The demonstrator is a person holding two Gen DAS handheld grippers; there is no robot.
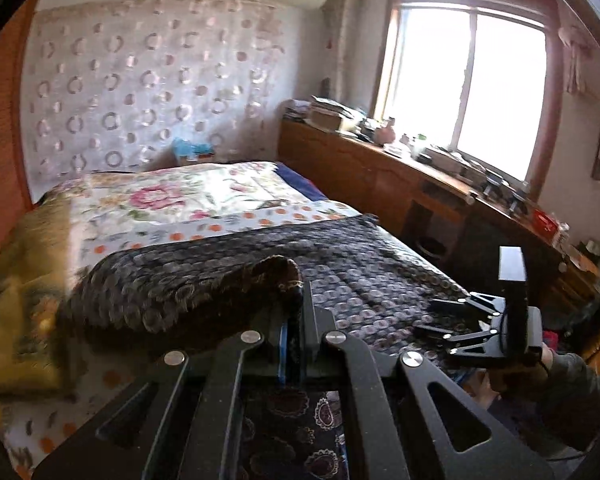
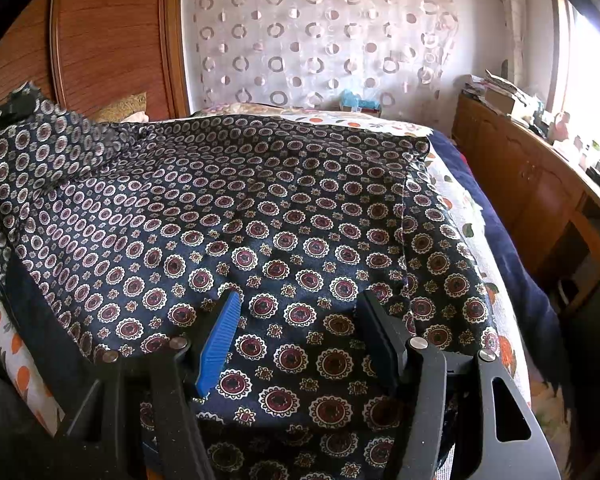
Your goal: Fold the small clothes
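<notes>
In the left wrist view, the left claw (image 1: pixel 296 312) sits at lower centre with its fingers pressed together, clamped on a raised fold of the dark patterned garment (image 1: pixel 204 292), whose pinched edge rises just above the fingertips and drapes away to the left. The rest of the garment lies across the near part of the bed (image 1: pixel 188 200), over a floral cover that fills the middle of the frame. At the right edge the right claw (image 1: pixel 440 314) shows from the side, held in a person's hand (image 1: pixel 516 372), its fingers apart over the cloth. A wooden cabinet (image 1: pixel 380 176) crowded with small items runs under the window at the upper right, with a narrow gap between it and the bed's right edge. In the right wrist view, the right claw (image 2: pixel 300 320) stands at lower centre with its blue pad (image 2: pixel 220 336) and black finger well apart; nothing is gripped, and whether the tips touch the garment (image 2: pixel 260 200) I cannot tell. The garment spreads flat over the bed toward the upper middle, its left corner lifted at the frame's left edge.
</notes>
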